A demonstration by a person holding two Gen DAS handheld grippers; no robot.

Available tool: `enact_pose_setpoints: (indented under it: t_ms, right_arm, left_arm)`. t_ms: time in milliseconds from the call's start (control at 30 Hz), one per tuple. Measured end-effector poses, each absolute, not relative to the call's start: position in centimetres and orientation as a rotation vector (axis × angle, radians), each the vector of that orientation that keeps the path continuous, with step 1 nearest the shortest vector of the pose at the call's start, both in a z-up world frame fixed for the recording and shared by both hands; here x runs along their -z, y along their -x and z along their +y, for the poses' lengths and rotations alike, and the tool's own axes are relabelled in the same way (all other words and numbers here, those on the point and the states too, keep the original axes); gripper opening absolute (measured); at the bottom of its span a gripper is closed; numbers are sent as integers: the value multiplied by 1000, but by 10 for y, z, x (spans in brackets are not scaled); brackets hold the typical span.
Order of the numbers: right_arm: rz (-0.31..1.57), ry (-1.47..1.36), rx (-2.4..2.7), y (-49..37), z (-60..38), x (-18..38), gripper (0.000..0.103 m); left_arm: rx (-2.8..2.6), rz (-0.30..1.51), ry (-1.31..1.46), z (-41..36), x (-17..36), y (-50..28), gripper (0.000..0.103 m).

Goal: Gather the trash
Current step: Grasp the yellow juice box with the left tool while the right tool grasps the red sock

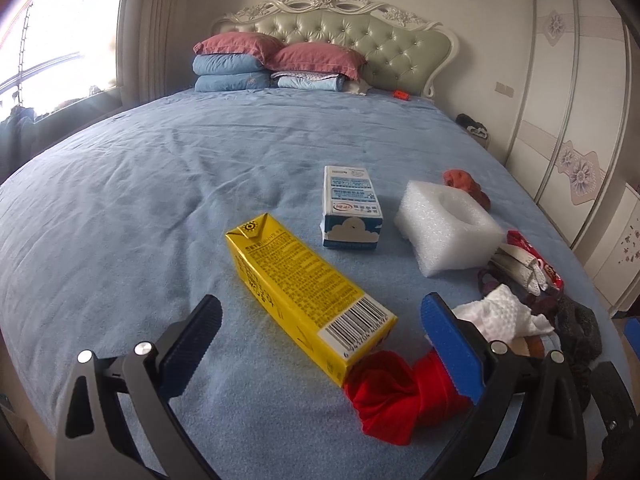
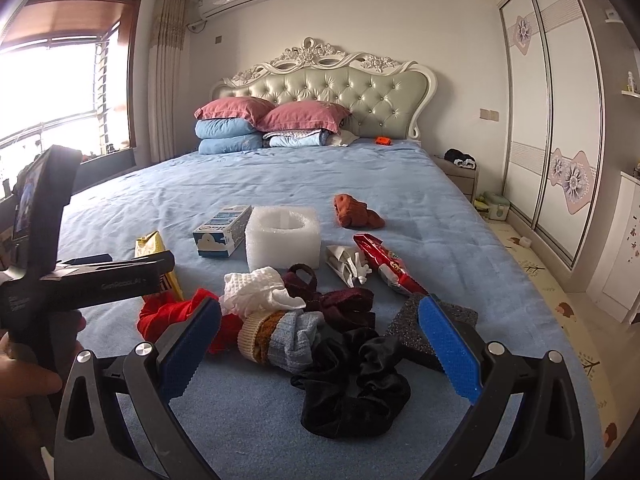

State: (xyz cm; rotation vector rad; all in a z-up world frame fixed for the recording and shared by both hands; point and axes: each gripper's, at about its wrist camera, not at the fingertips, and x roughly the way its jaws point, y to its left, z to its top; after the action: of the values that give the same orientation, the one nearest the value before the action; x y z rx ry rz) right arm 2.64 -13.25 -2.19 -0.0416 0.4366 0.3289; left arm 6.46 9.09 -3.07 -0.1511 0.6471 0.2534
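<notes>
Yellow carton [image 1: 304,292] lying on blue bedsheet [image 1: 160,184], left claw [image 1: 320,320] spread around it, right claw [image 2: 320,320] spread over clothes.

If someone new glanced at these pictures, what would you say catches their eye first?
Probably the bright yellow drink carton, lying on the blue bedsheet between the open left gripper fingers. Next, the white foam block beside the blue-and-white milk carton, and the heap of socks and scrunchies before the open right gripper.
</notes>
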Motion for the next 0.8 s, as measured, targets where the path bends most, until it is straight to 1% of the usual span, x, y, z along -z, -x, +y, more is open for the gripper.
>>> enact_pose_setpoints:
  t_ms: [100,200,333,400,433,467,500,533,567,633,733,800]
  right_arm:
    - [443,51,-340,-29,-127,21,95]
    - [453,64,-354,-31,-121,22,95]
    - [456,92,-377,-29,-112,22,95]
    - [454,106,-392,-26,-107,22,95]
    - [454,111,-402,-25,-105,22,95]
    - [456,116,-415,-24,-102,23,95]
    - [464,118,-429,-23,-100,24,95]
    - [473,117,-446,-23,-97,25,95]
    - [482,113,-466,-22,-94,26,95]
    - [498,108,-494,-22,-87,27,95]
    - [521,107,-532,-21,-76,27,95]
    - [543,107,-562,-23,-68,27,95]
  left_arm:
    - [-281,687,144,94,35,-82,99]
    - [-304,768,176,101,48,-99,99]
    - [-278,857,289,119,69,-106,99]
    - [-255,862,333,126,72,-105,99]
    - [-250,858,334,127,71,-103,97]
    - [-252,856,327,127,70,-102,89]
    - [-256,852,318,128,69,-100,84]
    - [-255,847,312,129,68,-99,71]
    - [-251,845,304,130,67,-97,60]
    - [-240,839,307,134,66,-92,53]
    - [-203,823,332,142,64,-80,45]
    - [-188,809,325,143,63,-72,42]
